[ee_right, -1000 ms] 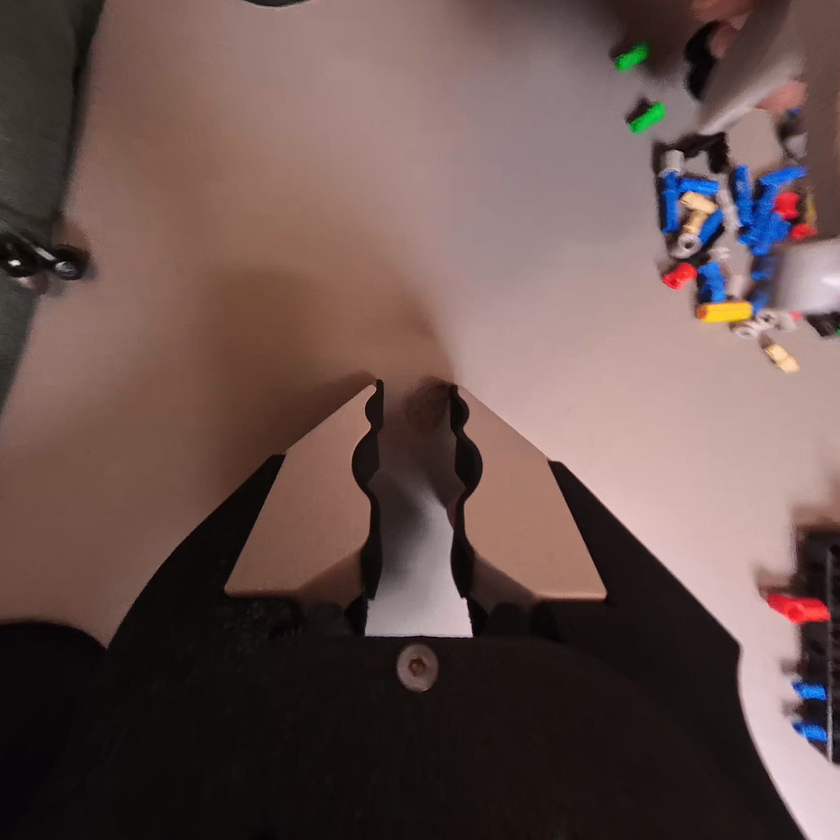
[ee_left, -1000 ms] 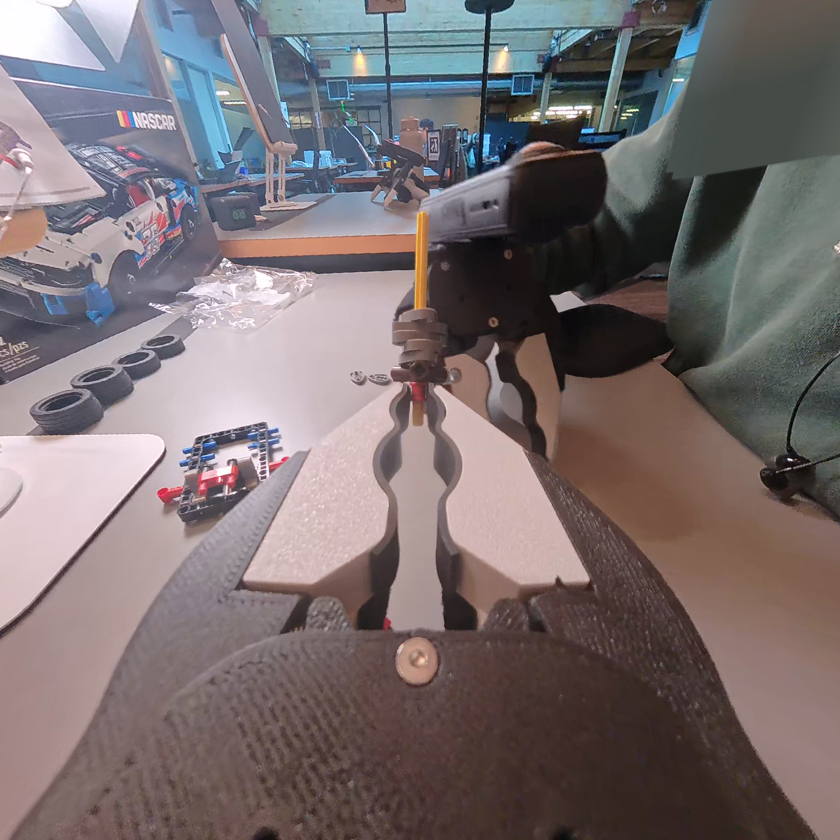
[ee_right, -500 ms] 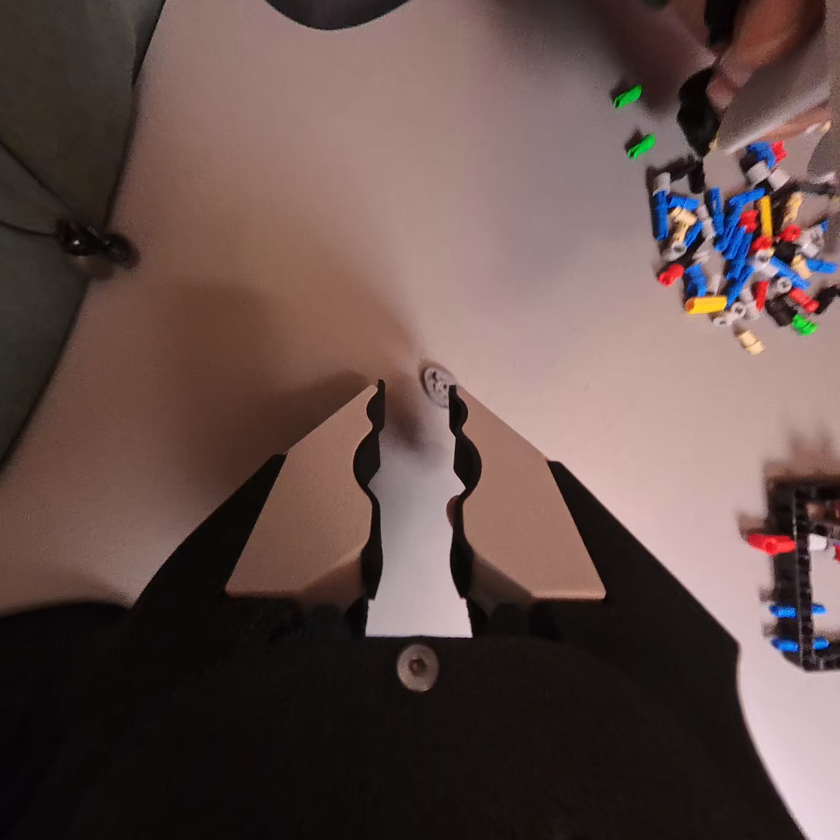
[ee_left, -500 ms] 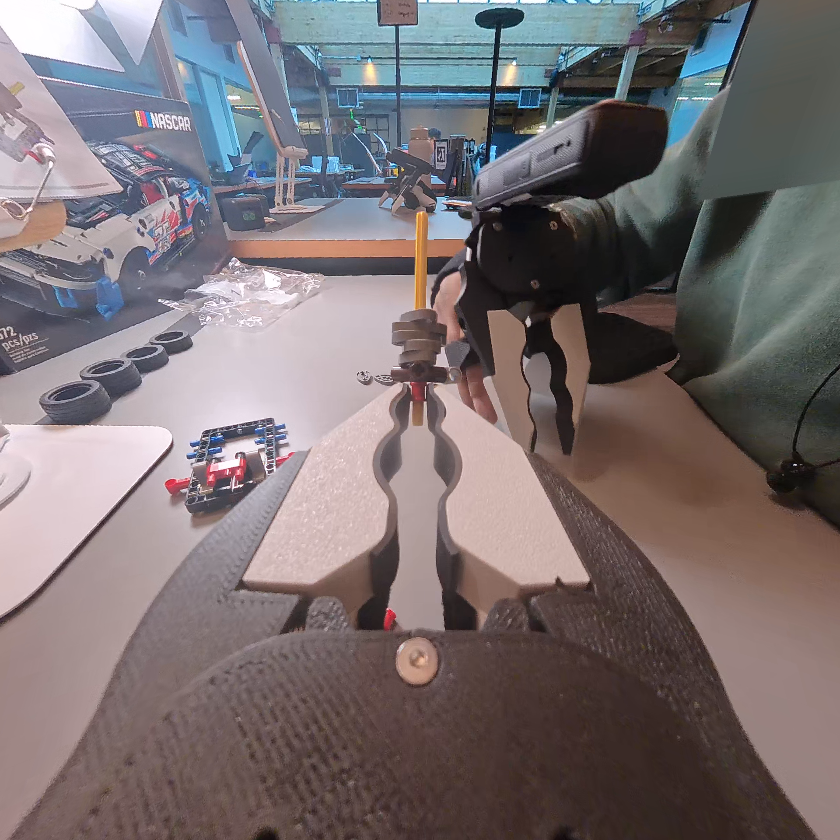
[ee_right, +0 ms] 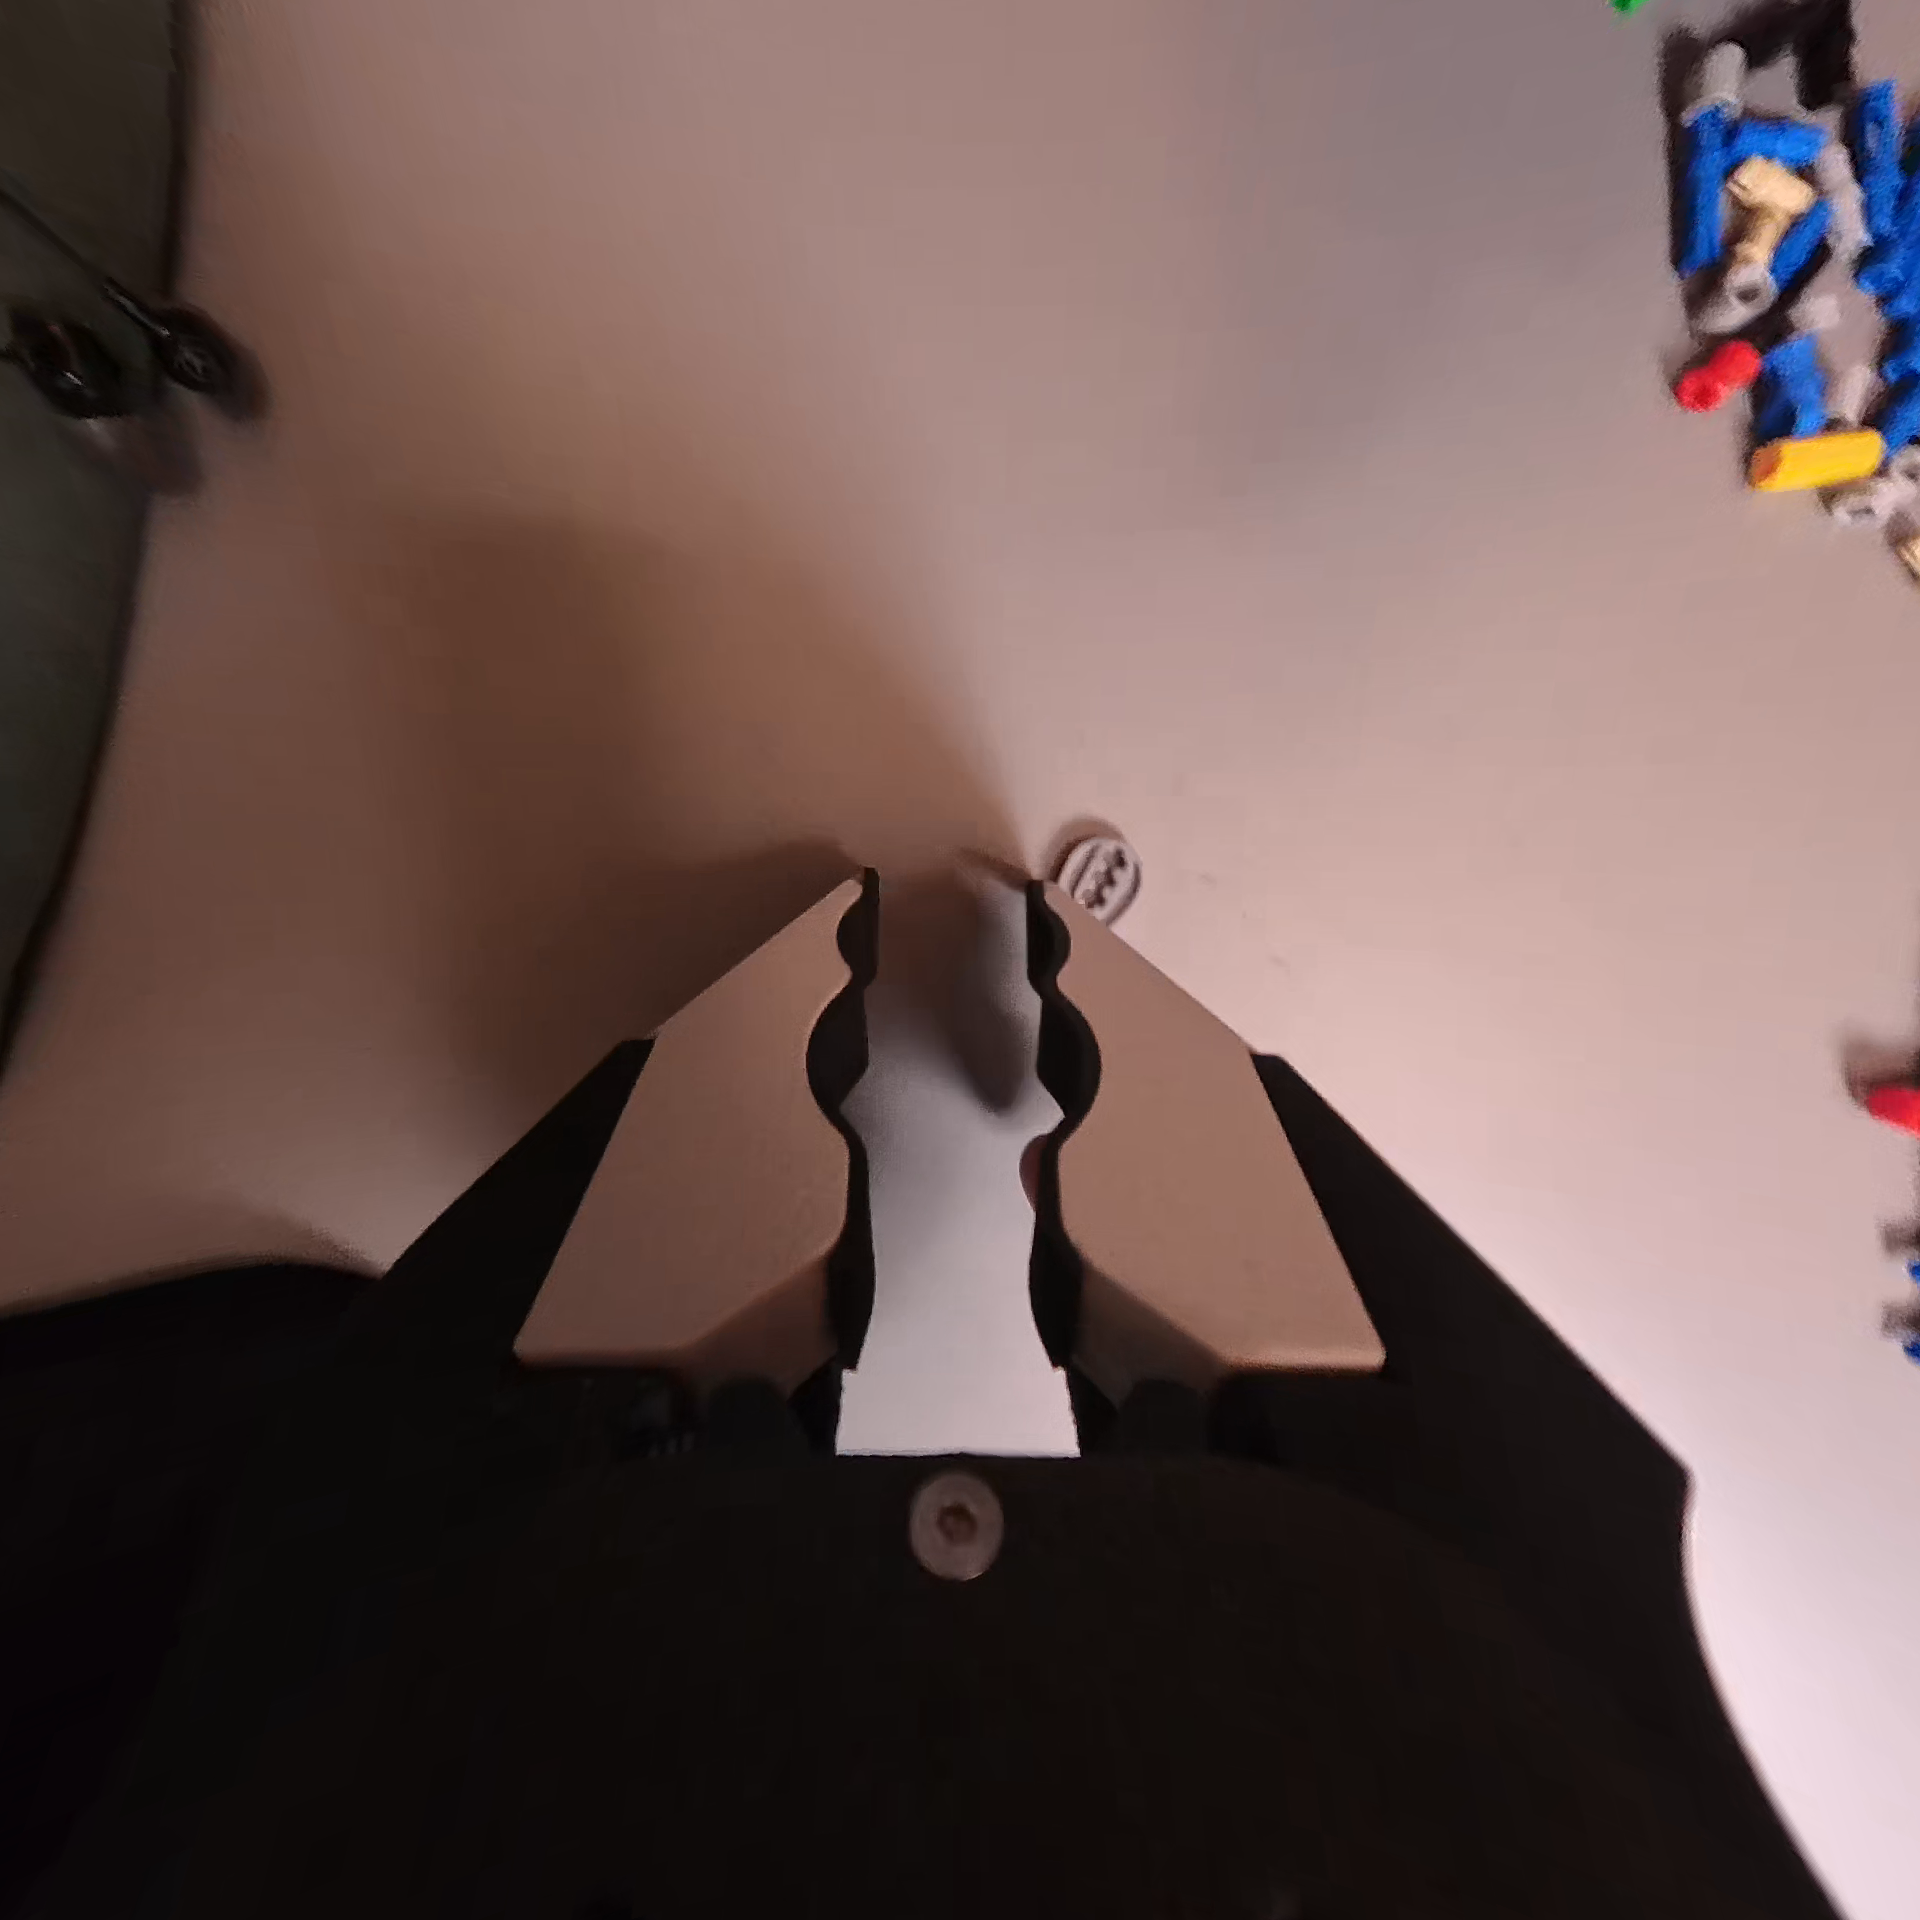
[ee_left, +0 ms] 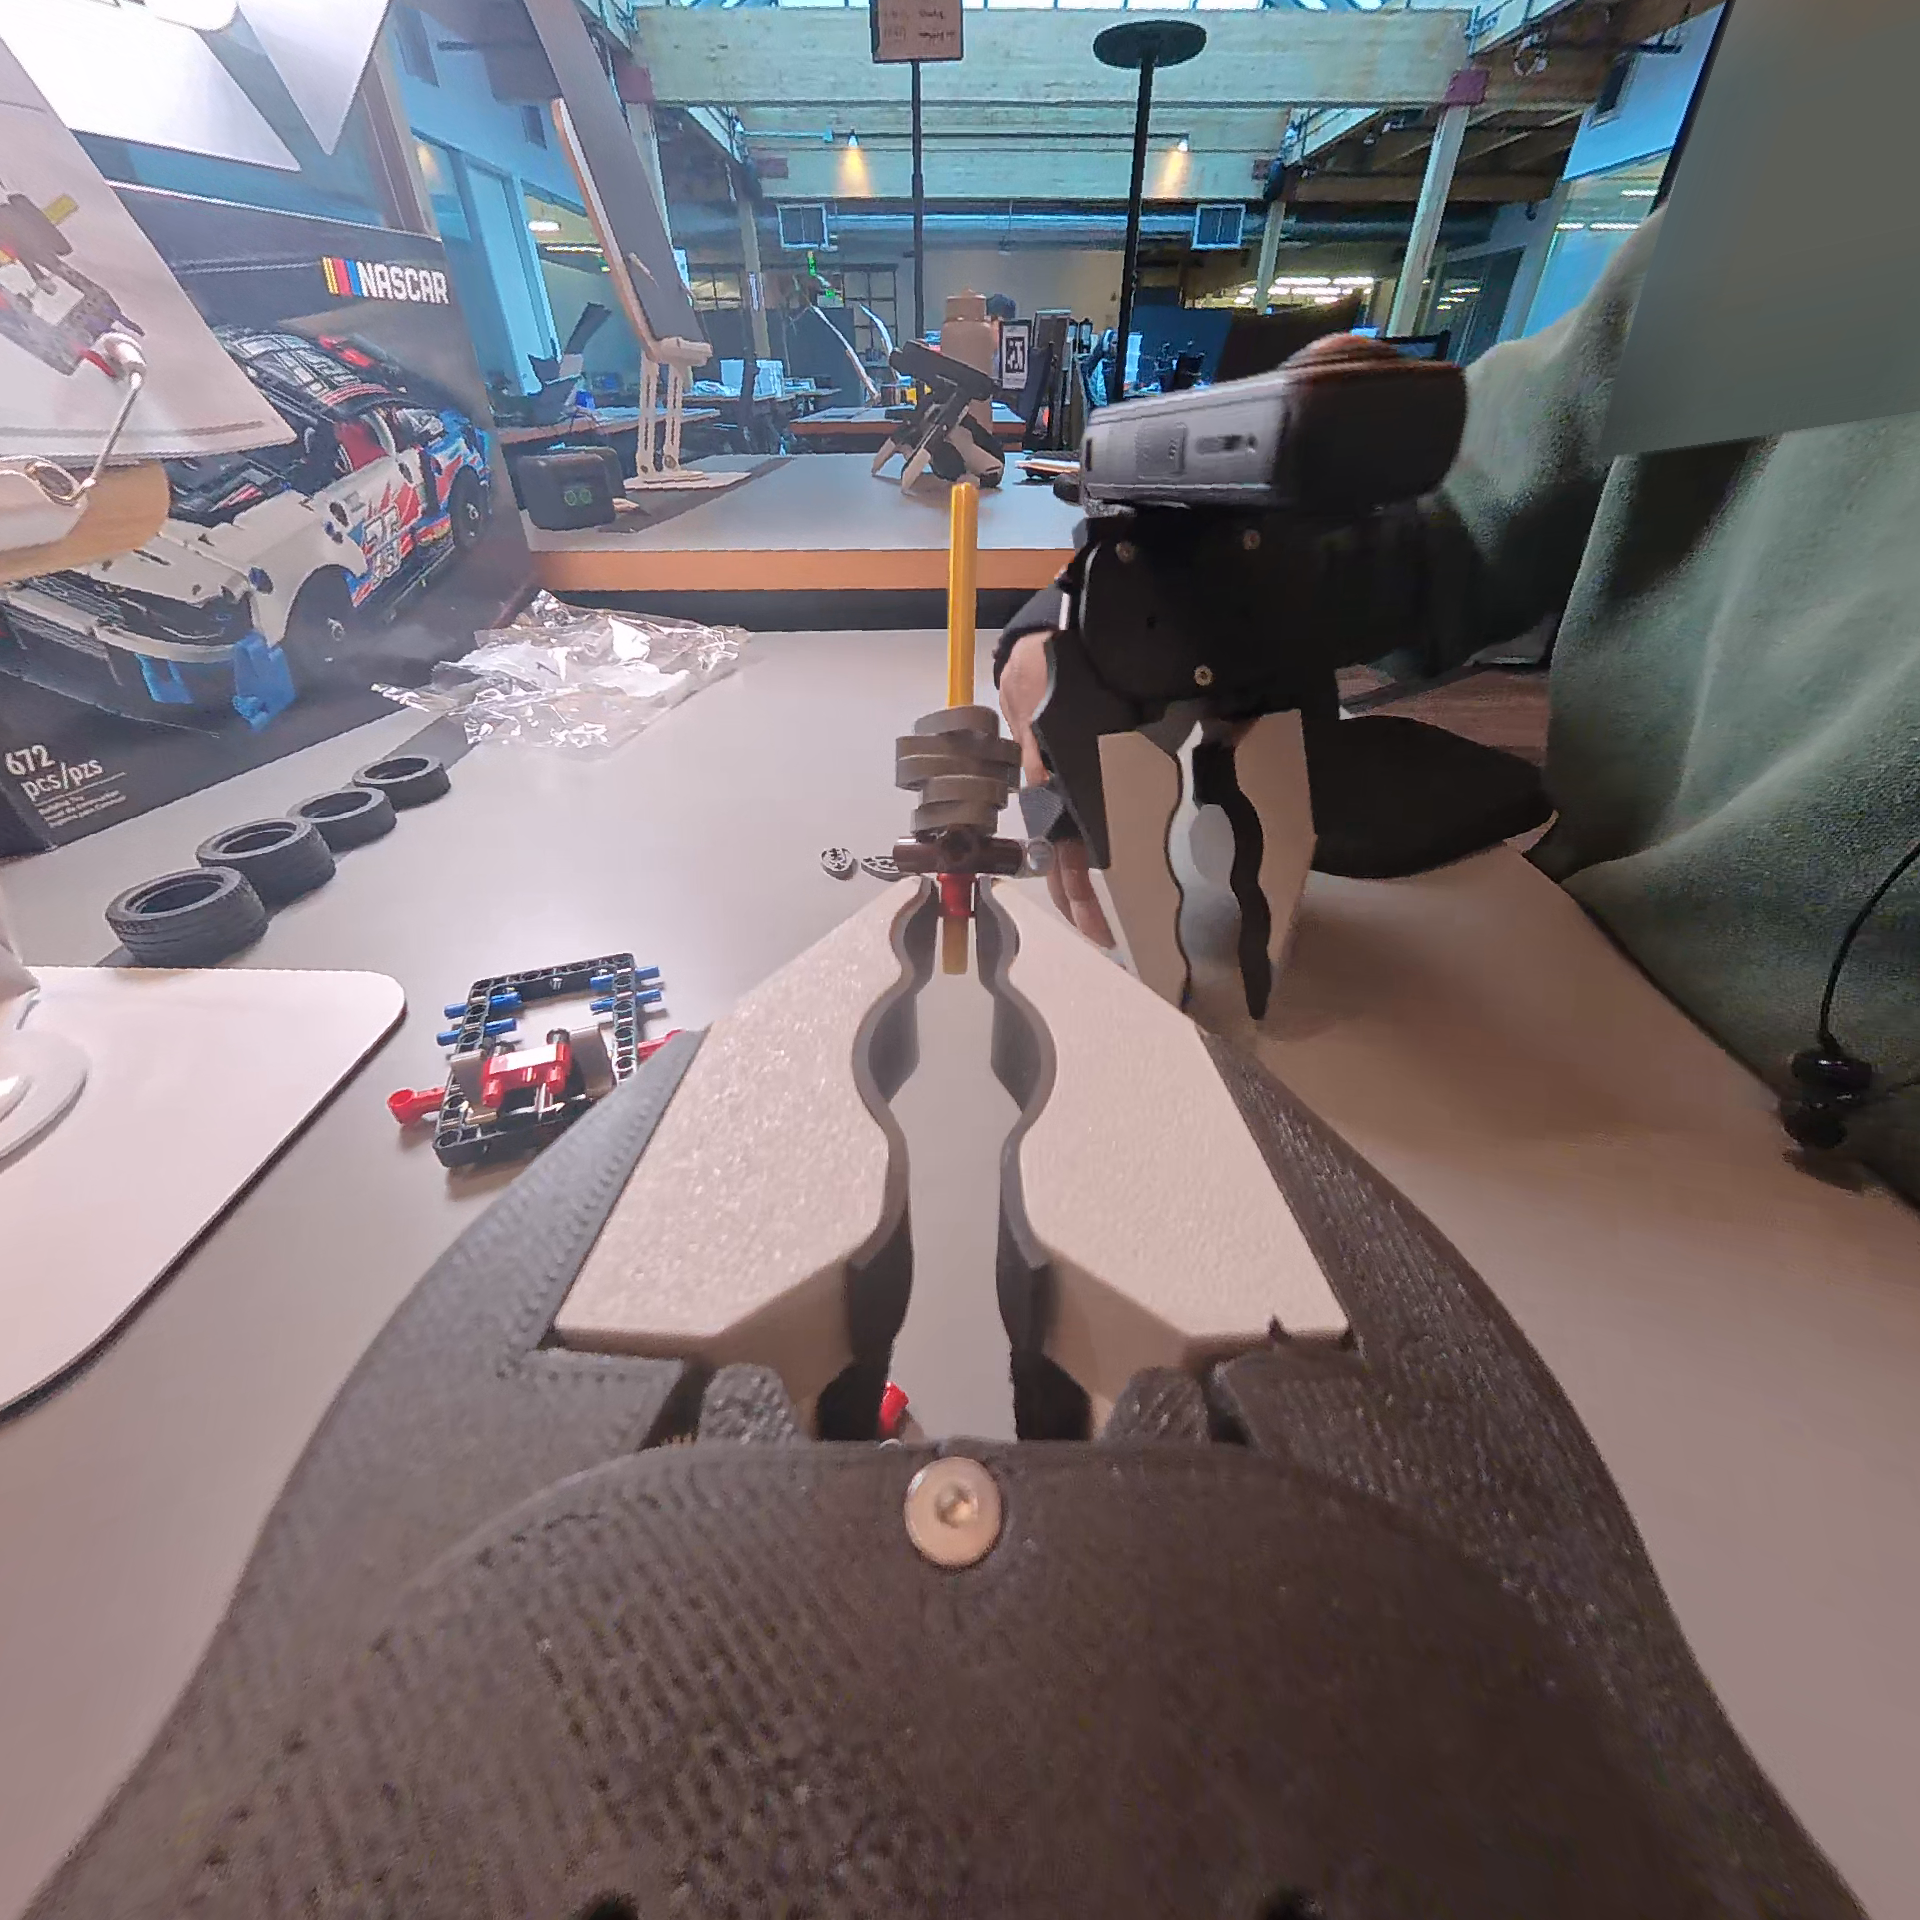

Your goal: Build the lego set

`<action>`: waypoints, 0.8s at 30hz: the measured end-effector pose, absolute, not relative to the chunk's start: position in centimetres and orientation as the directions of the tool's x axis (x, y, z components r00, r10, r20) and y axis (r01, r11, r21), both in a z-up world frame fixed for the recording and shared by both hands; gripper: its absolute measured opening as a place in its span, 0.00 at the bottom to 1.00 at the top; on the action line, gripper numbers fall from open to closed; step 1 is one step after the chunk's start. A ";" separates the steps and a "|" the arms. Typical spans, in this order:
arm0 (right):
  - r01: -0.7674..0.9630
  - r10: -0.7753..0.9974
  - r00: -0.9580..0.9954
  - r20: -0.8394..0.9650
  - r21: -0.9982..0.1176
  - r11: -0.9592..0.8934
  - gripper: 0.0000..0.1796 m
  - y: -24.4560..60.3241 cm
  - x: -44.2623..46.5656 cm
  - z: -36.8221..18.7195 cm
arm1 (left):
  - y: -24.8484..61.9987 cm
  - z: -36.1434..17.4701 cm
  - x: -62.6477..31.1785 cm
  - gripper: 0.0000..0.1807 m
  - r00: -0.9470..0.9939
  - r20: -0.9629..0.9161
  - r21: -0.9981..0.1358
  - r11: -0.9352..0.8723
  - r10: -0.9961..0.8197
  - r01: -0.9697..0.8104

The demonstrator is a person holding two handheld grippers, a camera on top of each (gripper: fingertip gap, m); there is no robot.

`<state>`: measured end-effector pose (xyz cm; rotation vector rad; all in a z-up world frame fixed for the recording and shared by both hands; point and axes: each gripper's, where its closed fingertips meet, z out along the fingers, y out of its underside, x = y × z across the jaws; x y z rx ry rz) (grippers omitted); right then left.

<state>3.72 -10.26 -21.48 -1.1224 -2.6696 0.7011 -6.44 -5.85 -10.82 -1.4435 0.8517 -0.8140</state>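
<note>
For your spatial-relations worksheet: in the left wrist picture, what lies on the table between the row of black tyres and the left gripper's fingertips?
The black frame assembly with blue pins and a red part lies there, between the tyres and the left gripper, seen in the left wrist view.

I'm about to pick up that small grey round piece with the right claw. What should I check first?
1. Right claw open and empty: ok.
2. Small grey round piece between the tips: not ok, it lies just outside the right fingertip.
3. Piece free of other parts: ok.
4. Left claw gripping the yellow axle with stacked grey discs: ok.
5. Piece's orientation for threading: cannot tell.
</note>
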 end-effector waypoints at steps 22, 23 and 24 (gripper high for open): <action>0.642 0.816 -0.574 0.060 -0.586 0.495 0.07 -8.9 1.6 -21.7 | -8.6 -8.6 -3.9 0.02 0.336 -0.044 -0.995 0.071 -0.941 0.070; 0.627 0.810 -0.581 0.076 -0.593 0.505 0.07 -8.9 1.6 -21.7 | -8.8 -8.5 -3.7 0.02 0.333 -0.051 -0.995 0.078 -0.942 0.068; 0.614 0.806 -0.586 0.090 -0.600 0.513 0.07 -8.8 1.6 -21.6 | -8.8 -8.6 -3.5 0.03 0.331 -0.058 -0.995 0.083 -0.942 0.063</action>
